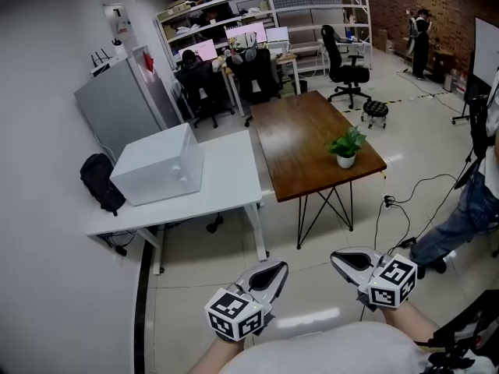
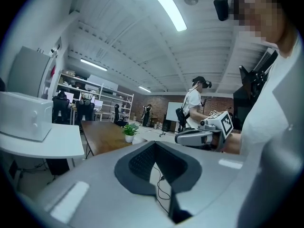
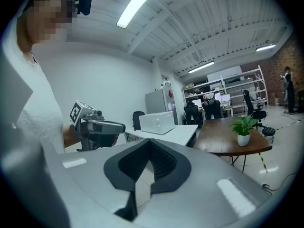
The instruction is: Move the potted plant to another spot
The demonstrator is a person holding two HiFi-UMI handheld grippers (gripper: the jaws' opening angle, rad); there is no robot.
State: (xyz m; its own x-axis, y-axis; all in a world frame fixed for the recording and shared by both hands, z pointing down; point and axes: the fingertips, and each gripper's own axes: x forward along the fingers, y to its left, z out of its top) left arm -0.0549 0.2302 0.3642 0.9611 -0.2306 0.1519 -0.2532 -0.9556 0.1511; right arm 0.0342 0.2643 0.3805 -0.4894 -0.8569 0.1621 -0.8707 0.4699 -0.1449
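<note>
Plant (image 1: 346, 148) stands by the near right edge of the table (image 1: 300, 142); desk (image 1: 226, 181) just left of it; I see open floor (image 1: 210, 255) before it. Left gripper (image 1: 275, 269) and right gripper (image 1: 337, 258): jaws pressed together, empty.

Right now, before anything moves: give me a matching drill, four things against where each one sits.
Things
1 potted plant
2 white box
3 black bag
4 round stool

Places
A on the white table
B against the wall, left of the white table
C on the brown table, near its right corner
D on the floor, right of the brown table

Pairs: 1-C, 2-A, 3-B, 4-D
</note>
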